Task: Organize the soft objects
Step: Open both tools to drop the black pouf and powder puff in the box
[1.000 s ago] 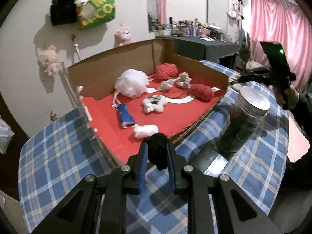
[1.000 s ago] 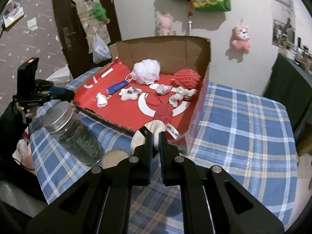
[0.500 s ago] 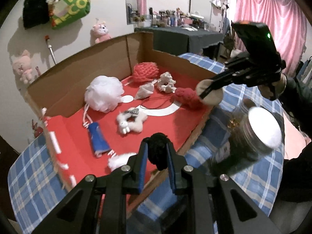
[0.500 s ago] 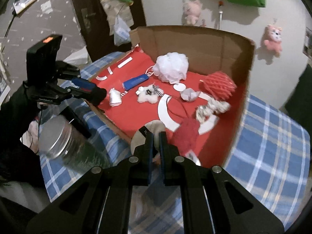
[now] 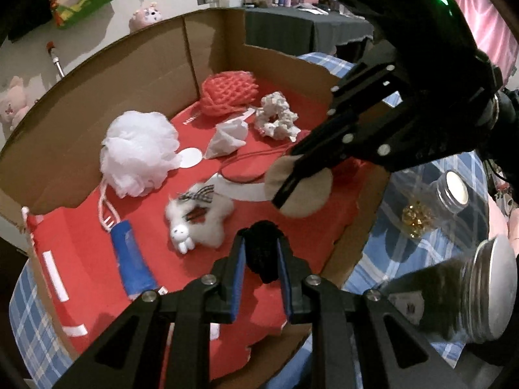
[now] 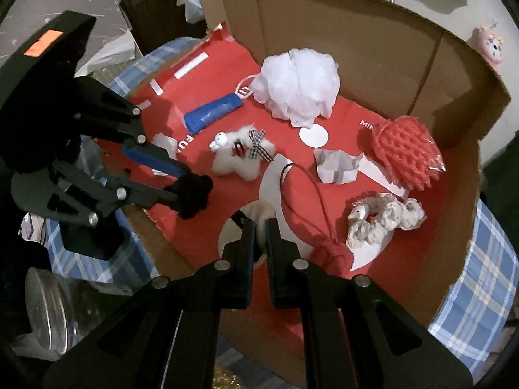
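Note:
My left gripper (image 5: pixel 261 253) is shut on a black fuzzy ball (image 5: pixel 263 249) and holds it over the near edge of the cardboard box (image 5: pixel 129 64). It also shows in the right wrist view (image 6: pixel 191 199). My right gripper (image 6: pixel 259 230) is shut on a beige round pad (image 6: pixel 233 236), held over the box's red floor; the pad also shows in the left wrist view (image 5: pixel 308 194). Inside the box lie a white bath pouf (image 5: pixel 139 152), a red knitted ball (image 5: pixel 228 92), a white plush toy (image 5: pixel 198 218), a blue tube (image 5: pixel 131 259) and a cream scrunchie (image 5: pixel 275 120).
A metal-lidded glass jar (image 5: pixel 467 291) stands on the blue plaid tablecloth (image 5: pixel 405 233) right of the box, and shows at lower left in the right wrist view (image 6: pixel 48 311). A smaller jar (image 5: pixel 451 194) stands behind it. The box's tall back walls (image 6: pixel 356 48) rise behind the objects.
Both grippers have moved forward from above the tablecloth to over the box, each still holding its object. The jar has slid toward the frame edges.

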A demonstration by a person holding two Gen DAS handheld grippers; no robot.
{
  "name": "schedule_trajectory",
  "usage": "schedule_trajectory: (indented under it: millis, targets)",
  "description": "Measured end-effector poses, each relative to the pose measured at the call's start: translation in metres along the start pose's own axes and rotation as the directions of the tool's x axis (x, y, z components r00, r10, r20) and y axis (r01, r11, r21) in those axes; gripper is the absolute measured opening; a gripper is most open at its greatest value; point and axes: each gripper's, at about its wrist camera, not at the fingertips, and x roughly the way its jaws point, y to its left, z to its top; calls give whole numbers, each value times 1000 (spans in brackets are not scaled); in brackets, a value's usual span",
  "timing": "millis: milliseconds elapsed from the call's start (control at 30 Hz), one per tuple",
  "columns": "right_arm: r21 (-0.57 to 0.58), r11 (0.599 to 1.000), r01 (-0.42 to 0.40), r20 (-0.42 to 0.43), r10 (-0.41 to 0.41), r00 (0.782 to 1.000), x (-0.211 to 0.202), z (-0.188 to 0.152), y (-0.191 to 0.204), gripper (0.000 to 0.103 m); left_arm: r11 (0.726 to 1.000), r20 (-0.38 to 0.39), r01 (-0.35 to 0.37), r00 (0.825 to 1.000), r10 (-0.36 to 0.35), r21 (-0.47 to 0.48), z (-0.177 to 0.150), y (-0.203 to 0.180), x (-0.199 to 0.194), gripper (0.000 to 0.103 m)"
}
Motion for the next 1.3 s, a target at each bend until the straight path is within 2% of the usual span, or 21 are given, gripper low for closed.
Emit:
schedule_trajectory:
  millis: [133,267,400,533,633,700,833,967,1033,1100,1267,1300]
  targets:
    - [0,1000,7,-29,-7,1000,6,7,0,8,1000,-25,-11,1000,11,-5,5,1,11,23]
    - [10,1000,14,-66,-14,998,13,11,0,8,1000,-18,-12,1000,12,-22,7,4,12,23]
    - [-3,998,58,-83,-58,995,20,12,2,10,999,-25,-25,999,24,-26,9,3,14,40]
    - [-14,996,87,-87,-88,992,22,14,5,13,999,-27,-26,999,25,-25,8,2,14,46]
    - [-22,994,110,-88,-111,990,22,14,6,30,999,-27,-26,999,25,-27,7,3,14,49]
    - [-26,993,116,-95,-118,989,23,15,6,71,999,-26,-33,999,32,-30,7,3,14,49]
    - [-34,991,126,-71,-128,989,21,17,7,72,998,-19,-35,999,34,-43,6,5,11,51]
    - [-23,990,142,-42,-143,989,10,17,9,72,995,7,-60,998,61,-77,6,7,1,67]
    - [7,988,155,-14,-155,988,-3,17,9,72,990,36,-72,996,77,-122,3,9,-13,71]
    - [44,986,163,17,-164,986,-17,16,10,72,984,63,-69,995,80,-165,1,9,-25,81]
    - [157,965,210,97,-226,969,-61,6,20,75,955,118,-103,983,140,-277,-6,-2,-57,99]
    - [184,957,223,104,-245,964,-66,4,21,75,943,116,-122,980,165,-309,-8,-4,-62,99]
